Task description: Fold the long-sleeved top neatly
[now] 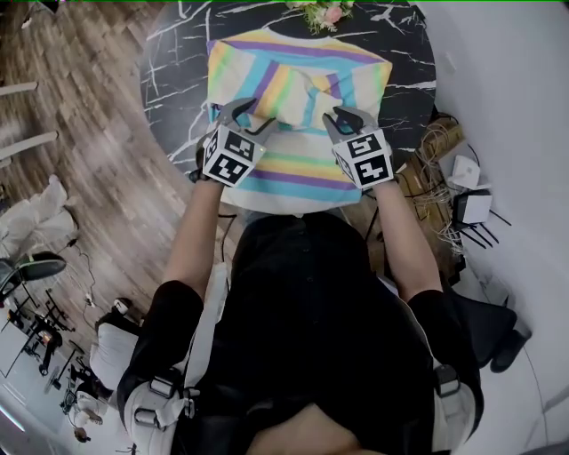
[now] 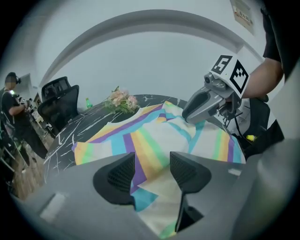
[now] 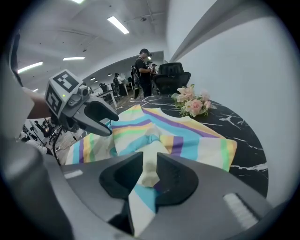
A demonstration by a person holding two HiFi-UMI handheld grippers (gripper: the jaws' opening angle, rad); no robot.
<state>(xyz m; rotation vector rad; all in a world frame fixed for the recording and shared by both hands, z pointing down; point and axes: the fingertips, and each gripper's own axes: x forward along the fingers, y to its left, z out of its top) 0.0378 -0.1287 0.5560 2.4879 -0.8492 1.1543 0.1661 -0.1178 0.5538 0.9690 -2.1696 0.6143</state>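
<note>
The long-sleeved top (image 1: 298,169), striped in pastel yellow, blue, purple and green, lies on the round black marble table (image 1: 173,62), with its far part folded toward me. My left gripper (image 1: 245,110) hovers over the fold's left side. In the left gripper view it (image 2: 151,172) is open, and the cloth (image 2: 150,140) shows in the gap, untouched by the pads. My right gripper (image 1: 347,118) is at the fold's right side. In the right gripper view it (image 3: 150,171) is shut on a pinched strip of the top (image 3: 149,161).
A bunch of pink flowers (image 1: 322,12) sits at the table's far edge. White boxes and cables (image 1: 469,206) lie on the floor to the right. Office chairs (image 2: 58,96) and people (image 3: 143,70) are beyond the table. The wall is close on the right.
</note>
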